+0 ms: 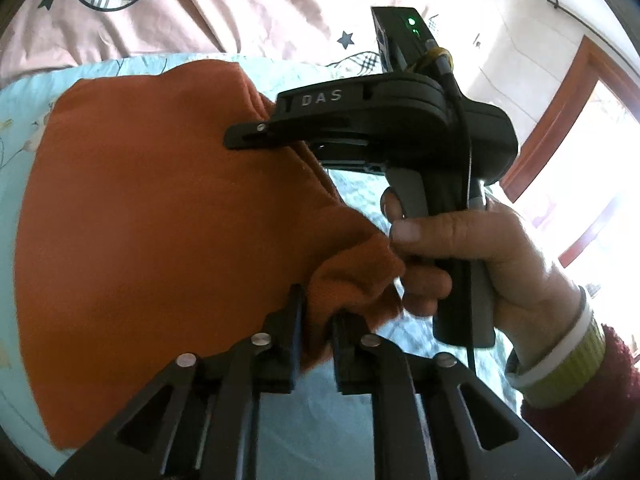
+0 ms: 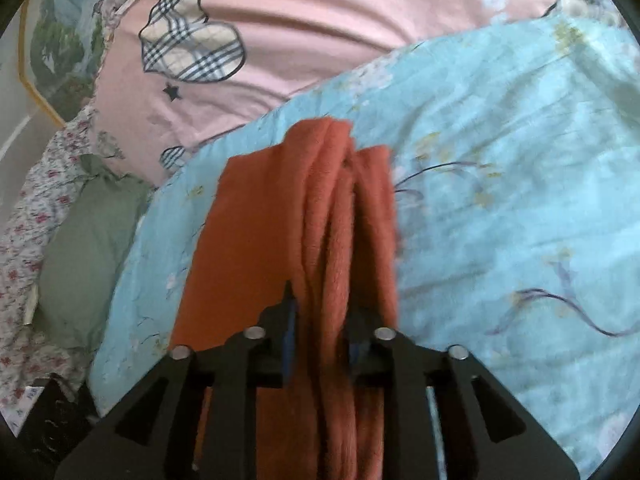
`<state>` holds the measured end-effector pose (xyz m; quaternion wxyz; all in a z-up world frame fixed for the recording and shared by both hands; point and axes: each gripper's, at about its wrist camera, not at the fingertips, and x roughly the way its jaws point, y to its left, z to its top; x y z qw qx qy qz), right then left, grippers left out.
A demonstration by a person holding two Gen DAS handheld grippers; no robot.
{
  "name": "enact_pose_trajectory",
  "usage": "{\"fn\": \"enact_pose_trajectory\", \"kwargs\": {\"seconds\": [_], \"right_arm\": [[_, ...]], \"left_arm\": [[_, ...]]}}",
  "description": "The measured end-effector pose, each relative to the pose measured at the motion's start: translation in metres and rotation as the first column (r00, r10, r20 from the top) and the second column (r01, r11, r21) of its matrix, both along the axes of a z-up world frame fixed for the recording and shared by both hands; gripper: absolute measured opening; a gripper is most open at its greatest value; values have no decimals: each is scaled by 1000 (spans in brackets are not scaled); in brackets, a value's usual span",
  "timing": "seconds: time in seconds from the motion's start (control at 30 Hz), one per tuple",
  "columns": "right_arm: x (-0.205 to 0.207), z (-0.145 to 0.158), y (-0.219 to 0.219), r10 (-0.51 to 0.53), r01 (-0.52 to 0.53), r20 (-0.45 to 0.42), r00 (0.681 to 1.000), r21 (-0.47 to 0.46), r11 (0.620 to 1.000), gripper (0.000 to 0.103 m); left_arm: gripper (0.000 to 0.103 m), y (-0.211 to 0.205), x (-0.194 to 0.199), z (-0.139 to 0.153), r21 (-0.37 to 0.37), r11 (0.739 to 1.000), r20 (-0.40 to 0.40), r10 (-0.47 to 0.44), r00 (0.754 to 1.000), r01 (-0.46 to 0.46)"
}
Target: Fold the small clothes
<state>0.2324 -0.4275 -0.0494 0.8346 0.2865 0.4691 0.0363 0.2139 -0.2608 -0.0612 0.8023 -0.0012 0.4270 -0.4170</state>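
Note:
An orange fleece garment point(image 1: 152, 208) hangs over a light blue floral quilt point(image 1: 356, 192). My left gripper point(image 1: 316, 320) is shut on a bunched corner of the garment at the lower middle of the left wrist view. My right gripper point(image 1: 256, 136) shows there too, held by a hand point(image 1: 460, 248), its fingers clamped on the garment's upper edge. In the right wrist view my right gripper point(image 2: 320, 320) is shut on several gathered folds of the orange garment point(image 2: 288, 208), which drapes down between the jaws above the quilt point(image 2: 500, 200).
A pink bedsheet point(image 2: 320, 32) with plaid hearts and stars lies behind the quilt. A green cushion point(image 2: 84, 256) and floral fabric point(image 2: 32, 208) sit at the left. A wooden door frame point(image 1: 560, 112) stands at the right.

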Motion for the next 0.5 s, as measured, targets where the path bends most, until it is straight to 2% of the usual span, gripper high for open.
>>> {"fn": "enact_pose_trajectory", "kwargs": {"seconds": [0.07, 0.13, 0.17, 0.2, 0.23, 0.27, 0.4, 0.5], "right_arm": [[-10, 6, -3, -36, 36, 1, 999, -36, 999, 27], [-21, 14, -7, -75, 75, 13, 997, -42, 996, 33], [-25, 15, -9, -87, 87, 13, 996, -35, 996, 52], [-29, 16, -9, -92, 92, 16, 996, -17, 996, 74], [-32, 16, -8, -85, 85, 20, 996, 8, 996, 81], [-33, 15, -6, -75, 75, 23, 997, 23, 997, 83], [-31, 2, 0, -50, 52, -22, 998, 62, 997, 83], [-27, -3, 2, -40, 43, -35, 999, 94, 995, 83]], "left_arm": [[29, 15, -4, 4, -8, 1000, -6, -7, 1000, 7], [35, 36, -8, 11, -16, 1000, 4, 6, 1000, -6], [46, 45, -8, 13, -16, 1000, 9, 20, 1000, -20], [63, 55, -6, 16, -17, 999, 14, 41, 999, -41], [70, 64, -3, 17, -15, 997, 17, 77, 997, -77], [77, 76, 4, 18, -17, 993, 13, 119, 993, -119], [78, 120, 47, 12, -65, 967, -87, 241, 967, -246], [78, 140, 71, 5, -80, 949, -150, 292, 945, -306]]}}
